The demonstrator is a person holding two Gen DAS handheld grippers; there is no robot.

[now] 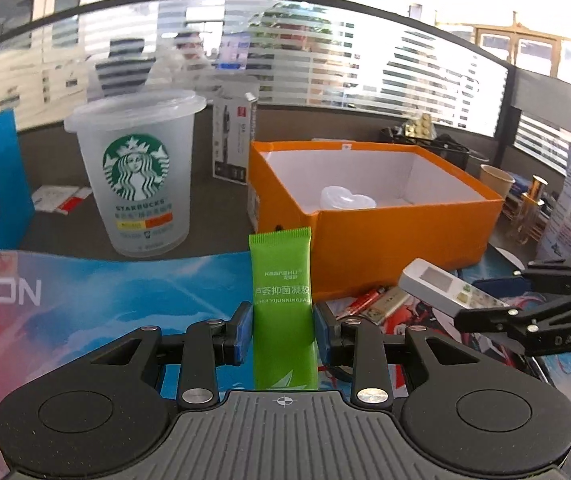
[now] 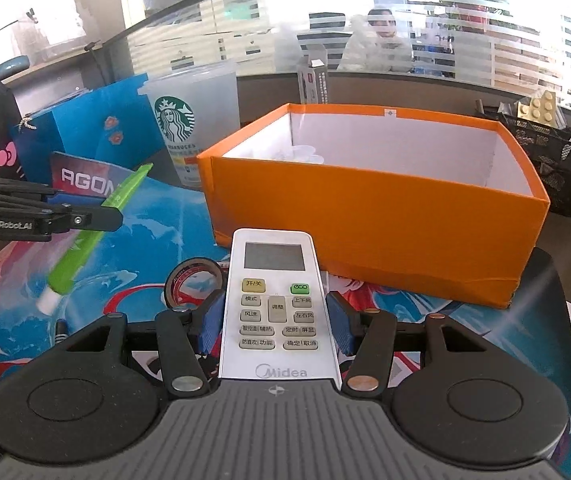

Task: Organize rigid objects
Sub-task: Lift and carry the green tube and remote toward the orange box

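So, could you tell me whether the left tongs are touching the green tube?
Touching: the left wrist view shows the left tongs pressing both blue pads against the green tube.

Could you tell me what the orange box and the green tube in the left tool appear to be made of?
Orange box: likely paper-covered cardboard, matte, with creased corners and a white lining. Green tube: probably soft plastic, slightly glossy, with a crimped end seal.

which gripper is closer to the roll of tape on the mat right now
Right. The right gripper, shut on the remote, has the tape roll just beyond its left finger. The left gripper, holding the green tube, sits farther to the left, apart from it.
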